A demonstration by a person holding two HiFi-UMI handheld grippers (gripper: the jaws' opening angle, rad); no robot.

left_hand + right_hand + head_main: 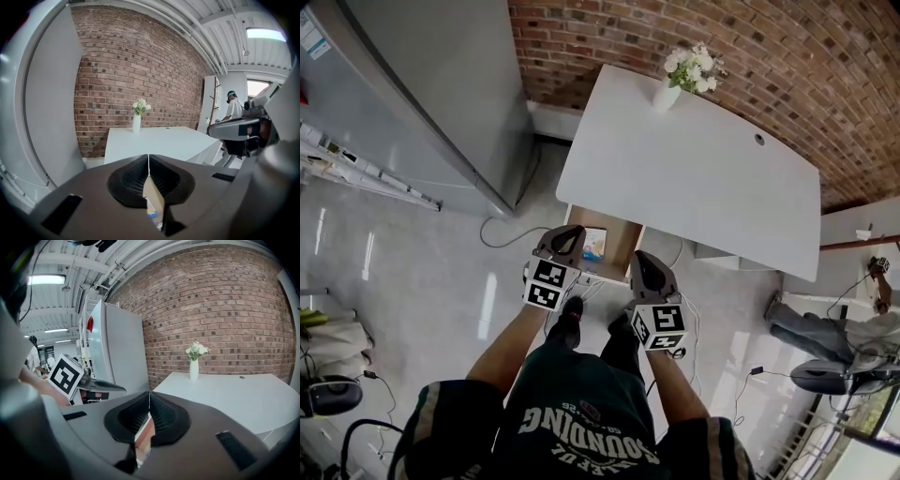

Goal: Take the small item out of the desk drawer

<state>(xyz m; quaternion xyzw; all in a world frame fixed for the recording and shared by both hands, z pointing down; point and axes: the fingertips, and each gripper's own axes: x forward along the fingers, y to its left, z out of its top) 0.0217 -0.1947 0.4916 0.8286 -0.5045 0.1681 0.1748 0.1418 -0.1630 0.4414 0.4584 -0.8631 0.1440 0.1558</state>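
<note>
left gripper (569, 232) and right gripper (643, 260) side by side just over the open drawer (624, 242), both jaws pinched shut on nothing; the blue-white small item (594, 245) lies inside it; further back, white tabletop (703, 183) with a flower vase (666, 96)

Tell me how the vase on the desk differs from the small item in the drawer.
The vase is plain white; the small item is white with blue. The vase stands upright on the desk top, at its far edge; the small item sits down inside the open drawer. Both are small and partly white.
</note>
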